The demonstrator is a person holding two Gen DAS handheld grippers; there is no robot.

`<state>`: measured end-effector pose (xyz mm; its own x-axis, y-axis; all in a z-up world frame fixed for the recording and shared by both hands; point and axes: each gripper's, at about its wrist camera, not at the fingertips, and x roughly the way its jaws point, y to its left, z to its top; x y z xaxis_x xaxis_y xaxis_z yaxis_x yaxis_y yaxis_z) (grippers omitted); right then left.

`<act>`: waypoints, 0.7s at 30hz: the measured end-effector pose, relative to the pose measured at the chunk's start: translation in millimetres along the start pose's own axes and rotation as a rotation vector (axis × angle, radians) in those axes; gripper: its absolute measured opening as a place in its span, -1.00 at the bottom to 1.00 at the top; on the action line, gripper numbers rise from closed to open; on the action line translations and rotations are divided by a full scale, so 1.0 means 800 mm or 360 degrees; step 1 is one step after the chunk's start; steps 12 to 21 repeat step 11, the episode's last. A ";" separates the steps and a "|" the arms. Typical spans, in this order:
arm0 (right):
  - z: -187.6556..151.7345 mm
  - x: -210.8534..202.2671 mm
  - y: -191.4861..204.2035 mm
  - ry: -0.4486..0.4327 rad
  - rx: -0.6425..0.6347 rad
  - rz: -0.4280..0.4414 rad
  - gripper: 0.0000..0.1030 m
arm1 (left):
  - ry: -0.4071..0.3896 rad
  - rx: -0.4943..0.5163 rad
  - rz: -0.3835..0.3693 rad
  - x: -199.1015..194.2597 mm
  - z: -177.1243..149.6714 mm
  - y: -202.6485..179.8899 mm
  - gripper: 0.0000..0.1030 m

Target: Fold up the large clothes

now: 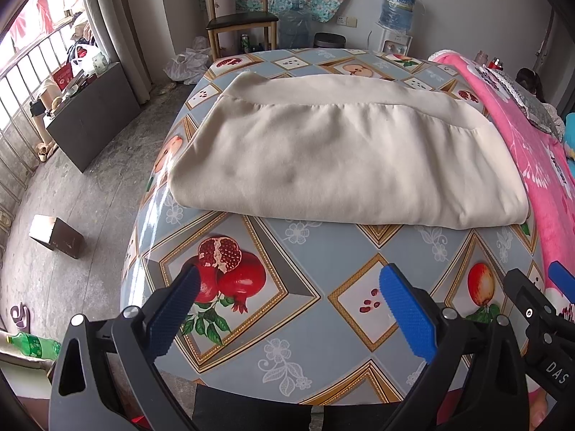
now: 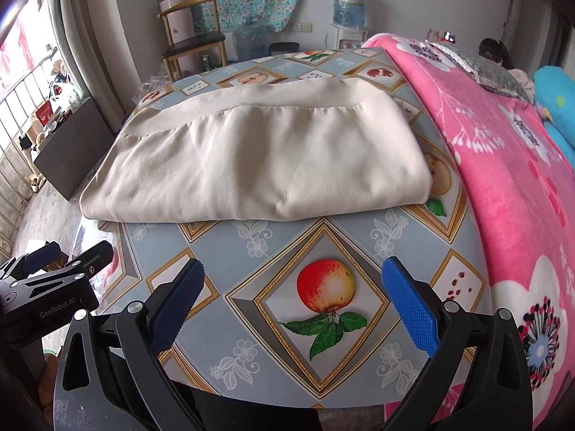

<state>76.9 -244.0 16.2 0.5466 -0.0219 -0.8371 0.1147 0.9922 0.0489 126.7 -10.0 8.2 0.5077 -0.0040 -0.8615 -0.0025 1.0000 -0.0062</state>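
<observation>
Nearest the cameras, the bodies of both grippers are cut off by the lower frame edges, so the hands holding them are hidden. The left gripper (image 1: 287,287) hovers above the near part of the surface (image 1: 323,251), its blue-padded fingers (image 1: 406,316) spread wide with nothing between them; below them lies a printed pomegranate. The right gripper (image 2: 293,283) is level with it, just to its right, fingers (image 2: 409,309) also spread wide and empty, over a printed apple. Each camera catches only a piece of the other gripper at its frame edge.

Farther on, the folded cream garment (image 1: 341,158) lies flat across the middle of the surface, well apart from both sets of fingers. A seamed band runs along its far side; the layers underneath cannot be made out, nor what kind of garment it is. Its left corner reaches the surface's left edge in the right wrist view.

A pink flowered blanket (image 2: 503,165) lies along the right side of the surface, with a grey cloth (image 2: 488,72) on its far part. Beyond it a dark-haired person (image 2: 496,52) is mostly hidden.

On the floor to the left sits a small brown box (image 1: 55,235) and a green bottle (image 1: 34,346), partly cut off. At the far wall stand a wooden chair (image 1: 240,18) and a water dispenser (image 1: 395,10).
</observation>
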 end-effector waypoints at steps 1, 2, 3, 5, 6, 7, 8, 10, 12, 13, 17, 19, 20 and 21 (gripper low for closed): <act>0.000 0.000 0.000 0.0000 0.0001 0.0001 0.86 | 0.0001 0.0000 -0.0002 0.000 0.000 0.000 0.90; 0.000 0.000 0.000 0.0000 0.0000 0.0001 0.86 | 0.0001 0.0000 -0.0002 0.000 0.000 0.000 0.90; 0.000 0.000 0.000 0.0000 -0.0001 0.0001 0.86 | 0.0000 0.0000 -0.0002 0.000 0.000 0.000 0.90; 0.000 0.000 0.000 0.0000 -0.0001 0.0000 0.86 | 0.0002 -0.0002 -0.0002 0.000 0.000 0.000 0.90; 0.000 0.000 0.000 -0.0004 0.0002 0.0006 0.86 | 0.0002 -0.0003 -0.0004 0.000 0.000 0.000 0.90; 0.000 0.000 -0.001 -0.0004 0.0002 0.0006 0.86 | 0.0002 -0.0003 -0.0003 0.000 0.000 0.000 0.90; 0.000 0.000 0.000 -0.0003 0.0003 0.0005 0.86 | 0.0003 -0.0003 -0.0004 0.000 0.000 0.000 0.90; 0.000 0.000 -0.001 -0.0004 0.0001 0.0006 0.86 | 0.0002 -0.0003 -0.0002 -0.001 0.000 0.000 0.90; 0.000 0.000 -0.001 -0.0005 0.0000 0.0006 0.86 | 0.0003 -0.0003 -0.0004 -0.001 0.000 0.000 0.90; 0.000 0.000 -0.001 -0.0005 0.0000 0.0006 0.86 | 0.0003 -0.0003 -0.0004 -0.001 0.000 0.000 0.90; 0.000 0.000 -0.001 -0.0005 0.0000 0.0006 0.86 | 0.0003 -0.0003 -0.0004 -0.001 0.000 0.000 0.90; 0.000 0.000 -0.001 -0.0005 0.0000 0.0006 0.86 | 0.0003 -0.0003 -0.0004 -0.001 0.000 0.000 0.90; 0.000 0.000 -0.001 -0.0005 0.0000 0.0006 0.86 | 0.0003 -0.0003 -0.0004 -0.001 0.000 0.000 0.90; 0.000 0.000 -0.001 -0.0005 0.0000 0.0006 0.86 | 0.0003 -0.0003 -0.0004 -0.001 0.000 0.000 0.90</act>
